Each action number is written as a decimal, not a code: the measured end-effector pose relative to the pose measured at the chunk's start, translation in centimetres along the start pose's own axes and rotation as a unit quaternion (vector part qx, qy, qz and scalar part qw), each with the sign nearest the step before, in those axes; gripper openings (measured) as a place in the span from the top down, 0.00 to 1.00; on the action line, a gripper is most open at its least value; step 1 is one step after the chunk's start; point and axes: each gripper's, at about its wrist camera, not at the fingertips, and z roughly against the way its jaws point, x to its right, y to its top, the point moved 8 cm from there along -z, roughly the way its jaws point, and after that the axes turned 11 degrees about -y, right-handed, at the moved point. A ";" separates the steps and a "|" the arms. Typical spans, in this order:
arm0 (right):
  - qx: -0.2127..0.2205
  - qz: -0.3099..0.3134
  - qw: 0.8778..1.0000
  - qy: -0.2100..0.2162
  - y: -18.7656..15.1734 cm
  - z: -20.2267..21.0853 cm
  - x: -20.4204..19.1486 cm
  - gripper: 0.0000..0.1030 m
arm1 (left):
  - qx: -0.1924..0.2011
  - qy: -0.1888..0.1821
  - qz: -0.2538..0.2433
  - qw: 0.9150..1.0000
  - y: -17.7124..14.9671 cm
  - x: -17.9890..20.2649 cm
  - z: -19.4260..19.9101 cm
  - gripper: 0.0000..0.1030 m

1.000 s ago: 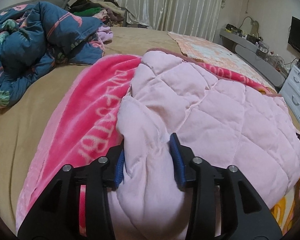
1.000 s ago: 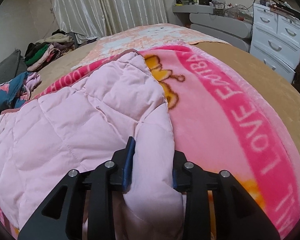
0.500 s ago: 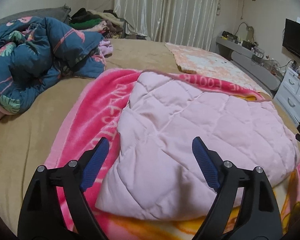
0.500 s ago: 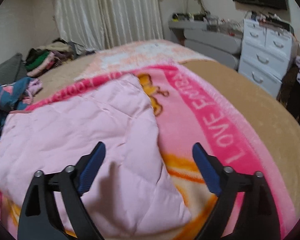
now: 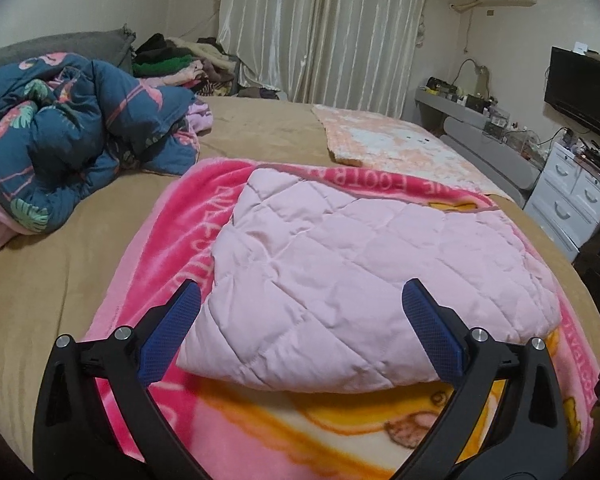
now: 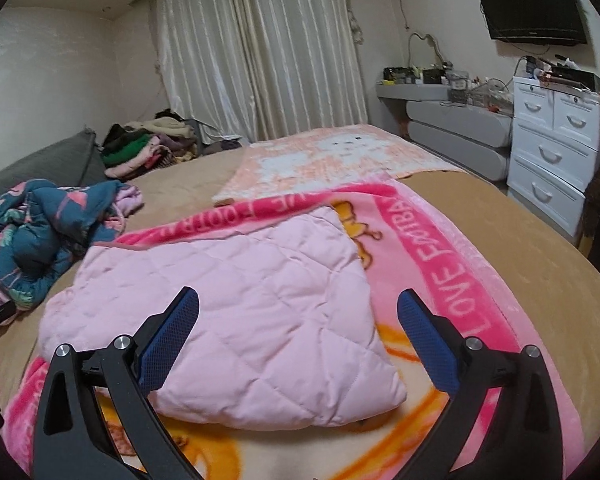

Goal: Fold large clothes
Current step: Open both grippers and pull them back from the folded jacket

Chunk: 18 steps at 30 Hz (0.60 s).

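Observation:
A pale pink quilted garment (image 5: 360,272) lies folded into a thick pad on a bright pink lettered blanket (image 5: 188,224). In the left wrist view my left gripper (image 5: 300,286) hovers above the garment's near left part. Its jaws are opening wide and its blue pads (image 5: 168,340) touch nothing. In the right wrist view the same garment (image 6: 240,312) lies on the blanket (image 6: 452,264). My right gripper (image 6: 298,294) hangs over the garment's near right corner with its jaws opening too, and nothing is between them.
The blanket lies on a tan bed (image 5: 40,280). A crumpled blue floral duvet (image 5: 60,132) sits at the left, with a pile of clothes (image 5: 172,64) behind it. A peach mat (image 5: 388,144) lies at the far side. White drawers (image 6: 552,152) stand past the right edge.
Both grippers were shut on bunched folds of the pink garment. They have let go, opened wide and pulled up and back, and the garment now lies flat.

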 end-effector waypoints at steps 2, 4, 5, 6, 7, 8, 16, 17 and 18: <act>0.003 0.006 1.000 0.006 0.2 0.9 -0.5 0.04 | 0.005 -0.001 -0.004 1.000 -0.1 0.5 0.5 0.08; 0.008 0.012 1.000 0.006 0.3 1.6 -0.7 0.04 | 0.008 -0.002 -0.007 1.000 -0.3 1.0 1.1 0.08; 0.010 0.014 1.000 0.007 0.3 1.9 -0.8 0.04 | 0.009 -0.002 -0.008 1.000 -0.4 1.2 1.4 0.08; 0.012 0.017 1.000 0.007 0.3 2.3 -0.9 0.04 | 0.010 -0.002 -0.008 1.000 -0.6 1.3 1.6 0.08; 0.015 0.020 1.000 0.007 0.4 2.6 -1.1 0.04 | 0.010 -0.004 -0.007 1.000 -0.8 1.4 1.8 0.08; 0.017 0.021 1.000 0.009 0.3 2.8 -1.2 0.04 | 0.010 -0.005 -0.007 1.000 -1.0 1.5 2.0 0.08; 0.034 0.033 0.999 0.016 0.3 5.5 -2.2 0.04 | 0.016 -0.008 -0.011 1.000 -2.0 2.5 3.7 0.08; 0.035 0.033 0.999 0.019 0.4 5.7 -2.3 0.04 | 0.016 -0.010 -0.011 1.000 -2.1 2.6 3.8 0.08; 0.036 0.034 0.999 0.021 0.4 6.1 -2.4 0.04 | 0.015 -0.012 -0.012 1.000 -2.3 2.8 3.9 0.08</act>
